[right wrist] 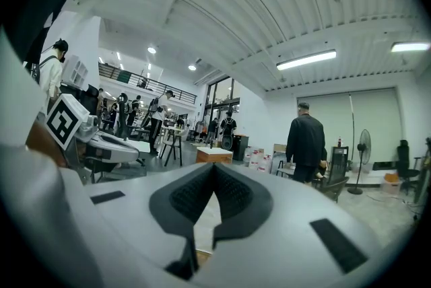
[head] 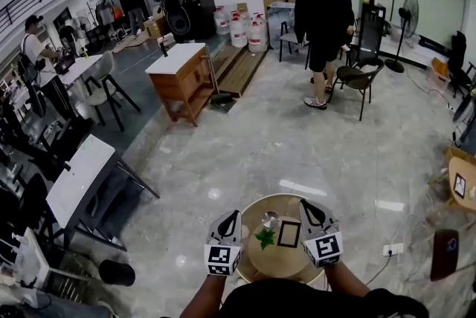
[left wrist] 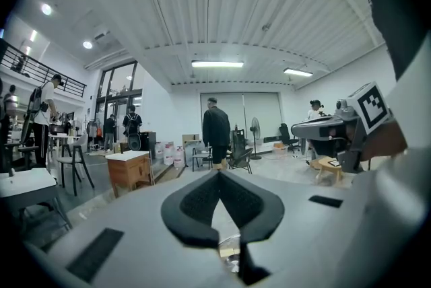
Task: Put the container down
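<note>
Head view: container [head: 270, 219] is sitting on the round table [head: 277, 261], between left gripper [head: 229, 220] and right gripper [head: 311, 211]. It's seemingly standing upright, mouth up, long axis vertical, though it's small. Left gripper view: jaws are meeting, gripping nothing. Right gripper view: likewise closed, empty. Placement is looking done.

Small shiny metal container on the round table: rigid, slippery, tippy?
The small round shiny metal container looks rigid, so it probably won't deform when gripped. Its glossy surface may be slippery. Standing on the round wooden table, it looks round from above, so it might roll if knocked over; height is unclear.
</note>
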Available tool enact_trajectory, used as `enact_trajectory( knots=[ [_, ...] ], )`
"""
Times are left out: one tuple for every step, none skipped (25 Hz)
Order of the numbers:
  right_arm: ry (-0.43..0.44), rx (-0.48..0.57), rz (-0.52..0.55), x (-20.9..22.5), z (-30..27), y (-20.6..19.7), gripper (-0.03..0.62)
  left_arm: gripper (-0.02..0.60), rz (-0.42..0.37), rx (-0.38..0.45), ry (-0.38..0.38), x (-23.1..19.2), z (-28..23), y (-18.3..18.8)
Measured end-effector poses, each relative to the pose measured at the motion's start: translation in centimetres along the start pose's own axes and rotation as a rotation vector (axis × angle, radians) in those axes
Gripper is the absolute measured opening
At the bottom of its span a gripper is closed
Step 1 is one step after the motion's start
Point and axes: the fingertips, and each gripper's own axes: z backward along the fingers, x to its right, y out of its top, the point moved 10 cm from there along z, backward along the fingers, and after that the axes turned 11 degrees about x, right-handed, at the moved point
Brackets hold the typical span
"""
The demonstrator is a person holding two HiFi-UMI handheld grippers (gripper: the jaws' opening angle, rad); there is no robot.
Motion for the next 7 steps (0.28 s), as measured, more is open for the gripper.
enact_trajectory(
  knots=[
    [0.002, 0.001, 0.002, -0.08, -0.05, 0.01, -0.001, -0.006, -0.001, -0.001, 0.000, -0.07, 0.05, -0.06],
    [0.002, 0.000, 0.001, -0.18, -0.10, -0.07, -0.001, -0.006, -0.001, -0.001, 0.001, -0.14, 0.09, -0.12],
    [-0.001, -0.003, -0.007, -0.28, -0.12, -0.22, 0.000, -0.006, 0.002, 0.000, 0.001, -0.20, 0.14, -0.15],
    [-0.003, -0.007, -0.016, -0.40, -0.15, -0.36, 0.000, -0.006, 0.008, 0.000, 0.000, -0.23, 0.19, -0.17],
    [-0.004, -0.009, -0.021, -0.51, -0.19, -0.41, 0.000, -0.006, 0.014, -0.001, 0.000, -0.28, 0.25, -0.20],
    [-0.003, -0.009, -0.021, -0.63, -0.26, -0.38, 0.000, -0.006, 0.018, -0.003, 0.001, -0.36, 0.32, -0.25],
    [-0.002, -0.009, -0.019, -0.75, -0.34, -0.32, -0.002, -0.006, 0.022, -0.005, 0.003, -0.45, 0.39, -0.33]
  ],
)
